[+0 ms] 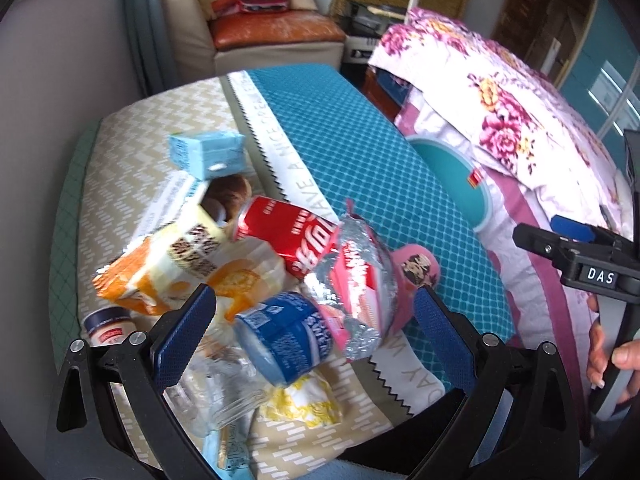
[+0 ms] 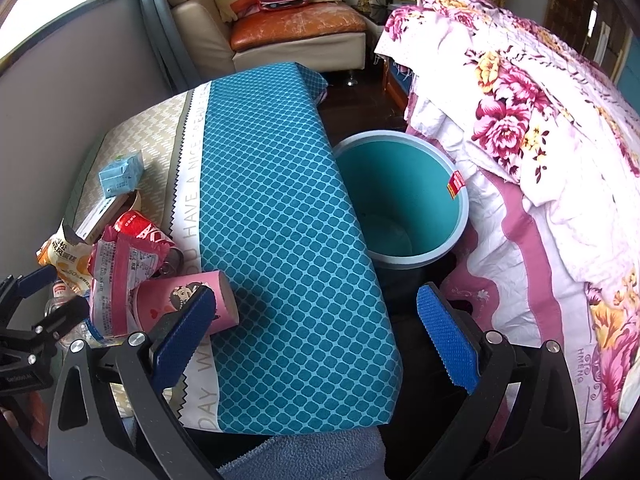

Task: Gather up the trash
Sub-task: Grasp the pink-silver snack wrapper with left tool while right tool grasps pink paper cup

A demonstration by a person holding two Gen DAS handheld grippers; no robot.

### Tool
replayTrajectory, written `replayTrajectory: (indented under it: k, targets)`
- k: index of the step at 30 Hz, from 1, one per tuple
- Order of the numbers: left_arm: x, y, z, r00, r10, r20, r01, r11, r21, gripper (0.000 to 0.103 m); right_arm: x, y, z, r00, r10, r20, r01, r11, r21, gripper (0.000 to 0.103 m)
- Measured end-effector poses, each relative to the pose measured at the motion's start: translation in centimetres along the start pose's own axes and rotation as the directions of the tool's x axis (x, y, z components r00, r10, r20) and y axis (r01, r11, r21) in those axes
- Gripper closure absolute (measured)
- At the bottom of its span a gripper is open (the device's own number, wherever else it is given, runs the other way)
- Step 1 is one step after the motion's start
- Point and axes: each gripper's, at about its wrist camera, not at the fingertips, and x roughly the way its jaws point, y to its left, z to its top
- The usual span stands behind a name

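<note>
A heap of trash lies on the table's left side: a red cola can (image 1: 288, 232), an orange snack bag (image 1: 160, 276), a pink-and-silver wrapper (image 1: 356, 288), a blue tub (image 1: 288, 340), a pink paper cup (image 2: 188, 304), a light-blue carton (image 1: 208, 154) and a clear plastic bottle (image 1: 216, 392). My left gripper (image 1: 316, 336) hovers open over the heap, the blue tub lying between its fingers without being clamped. My right gripper (image 2: 316, 338) is open and holds nothing, above the table's near right edge. The teal bin (image 2: 460, 216) stands on the floor right of the table.
The table wears a teal-and-beige cloth (image 2: 272, 184). A bed with a floral quilt (image 2: 520, 120) presses against the bin's right side. A sofa (image 2: 296, 36) sits at the back and a grey wall (image 2: 80, 80) on the left. A hand (image 1: 608, 356) grips the right gripper's handle.
</note>
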Motion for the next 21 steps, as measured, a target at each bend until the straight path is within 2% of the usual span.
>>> replayTrajectory:
  k: [4, 7, 9, 11, 13, 16, 21]
  targets:
    - [1.4, -0.6, 0.8, 0.998, -0.039, -0.050, 0.040, 0.999, 0.011, 0.005, 0.5, -0.6, 0.0, 1.000, 0.016, -0.016, -0.016, 1.000, 0.018, 0.006]
    - [2.5, -0.9, 1.0, 0.996, -0.051, -0.078, 0.053, 0.998, 0.025, 0.012, 0.7, -0.8, -0.1, 0.999, 0.026, -0.025, -0.025, 0.999, 0.023, 0.006]
    - [3.6, -0.8, 1.2, 0.992, -0.071, -0.108, 0.074, 0.997, 0.024, 0.024, 0.8, -1.0, -0.2, 0.999, 0.030, -0.027, -0.029, 0.999, 0.027, 0.006]
    - [4.4, -0.5, 1.2, 0.987, -0.096, -0.132, 0.098, 0.995, 0.007, 0.054, 1.1, -1.2, -0.2, 0.999, 0.029, -0.035, -0.028, 0.999, 0.032, 0.006]
    - [5.0, -0.3, 1.2, 0.984, -0.121, -0.133, 0.120, 0.993, -0.015, 0.068, 1.5, -1.3, -0.3, 0.998, 0.036, -0.052, -0.034, 0.999, 0.040, 0.006]
    - [4.9, -0.2, 1.5, 0.989, -0.108, -0.100, 0.108, 0.994, -0.005, 0.073, 2.1, -1.1, -0.5, 0.996, 0.047, -0.079, -0.043, 0.998, 0.047, 0.006]
    - [3.8, 1.0, 2.6, 0.993, -0.113, -0.044, 0.112, 0.993, -0.021, 0.073, 3.0, 0.3, -0.8, 0.986, 0.098, -0.133, -0.092, 0.994, 0.051, 0.006]
